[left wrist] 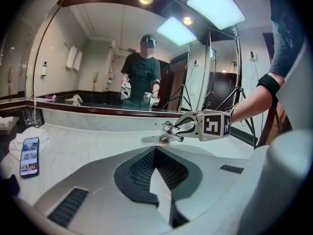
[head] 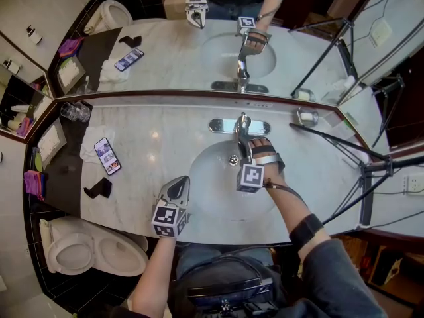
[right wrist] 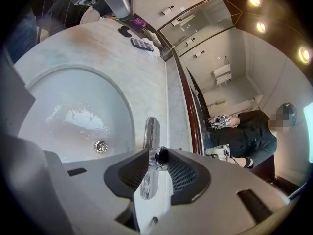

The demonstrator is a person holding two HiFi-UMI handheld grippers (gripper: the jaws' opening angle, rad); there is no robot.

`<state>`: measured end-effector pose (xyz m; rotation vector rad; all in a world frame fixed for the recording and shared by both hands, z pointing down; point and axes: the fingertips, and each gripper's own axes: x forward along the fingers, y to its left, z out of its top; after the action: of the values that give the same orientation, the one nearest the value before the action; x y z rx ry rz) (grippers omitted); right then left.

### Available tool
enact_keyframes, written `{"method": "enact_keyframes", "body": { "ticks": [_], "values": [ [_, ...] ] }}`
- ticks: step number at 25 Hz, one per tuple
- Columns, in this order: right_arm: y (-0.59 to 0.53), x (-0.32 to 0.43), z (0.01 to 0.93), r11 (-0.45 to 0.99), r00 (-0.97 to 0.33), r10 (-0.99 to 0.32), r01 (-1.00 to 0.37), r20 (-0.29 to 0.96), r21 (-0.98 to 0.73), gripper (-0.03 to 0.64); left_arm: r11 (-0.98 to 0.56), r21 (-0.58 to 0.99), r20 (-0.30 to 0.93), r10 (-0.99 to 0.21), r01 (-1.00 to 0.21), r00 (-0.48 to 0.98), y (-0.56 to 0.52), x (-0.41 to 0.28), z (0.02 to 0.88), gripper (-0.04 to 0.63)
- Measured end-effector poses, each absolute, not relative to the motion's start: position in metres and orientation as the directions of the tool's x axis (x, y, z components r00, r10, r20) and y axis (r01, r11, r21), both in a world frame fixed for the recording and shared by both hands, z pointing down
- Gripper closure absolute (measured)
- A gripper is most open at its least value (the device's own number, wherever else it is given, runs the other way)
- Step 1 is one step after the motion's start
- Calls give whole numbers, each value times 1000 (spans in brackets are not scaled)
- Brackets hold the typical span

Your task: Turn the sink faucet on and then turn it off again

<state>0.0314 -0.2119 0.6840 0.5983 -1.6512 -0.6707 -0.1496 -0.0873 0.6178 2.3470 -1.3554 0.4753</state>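
We find the right gripper (head: 246, 148) closed on the faucet handle (right wrist: 160, 155). Its two dark pads sit against either side of the chrome lever near the knobbed end, so the jaws are held part-way apart by the handle. The handle belongs to the faucet (head: 222, 126), which stands at the back of the sink basin (head: 199, 177). The left gripper (head: 180, 181) has its jaws drawn together with nothing between them. It hovers in front of the faucet and off to its left, over the basin's near rim and well apart from the faucet.

Just in front of the faucet lies the drain (head: 233, 159); we cannot tell whether water is running.

To the left of the faucet, on the marble counter (head: 159, 138), a phone (head: 107, 156) lies face up, partly on a white cloth (head: 89, 152). A small black object (head: 98, 188) lies in front of the phone, farther from the faucet. A glass (head: 74, 112) stands farther left again, close to the mirror (head: 165, 52).

Right of the faucet, near the mirror, sits a small metal dish (head: 307, 116), with tripod legs (head: 364, 177) beyond it. Directly behind the faucet, the mirror repeats it and both grippers.
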Motion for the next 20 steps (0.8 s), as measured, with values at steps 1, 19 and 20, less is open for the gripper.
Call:
{"method": "enact_keyframes", "body": {
  "ticks": [1, 19, 20],
  "values": [
    [-212, 32, 684, 702, -170, -705, -22, 689, 712, 495, -458, 160, 471, -744, -875, 475, -87, -150, 617, 600],
    [-161, 52, 646, 687, -149, -726, -190, 671, 701, 495, -488, 113, 432, -761, -866, 485, -63, -155, 586, 600],
    [-154, 54, 639, 683, -154, -729, -219, 666, 697, 495, -495, 111, 429, -759, -862, 491, -61, -152, 583, 600]
  ]
}}
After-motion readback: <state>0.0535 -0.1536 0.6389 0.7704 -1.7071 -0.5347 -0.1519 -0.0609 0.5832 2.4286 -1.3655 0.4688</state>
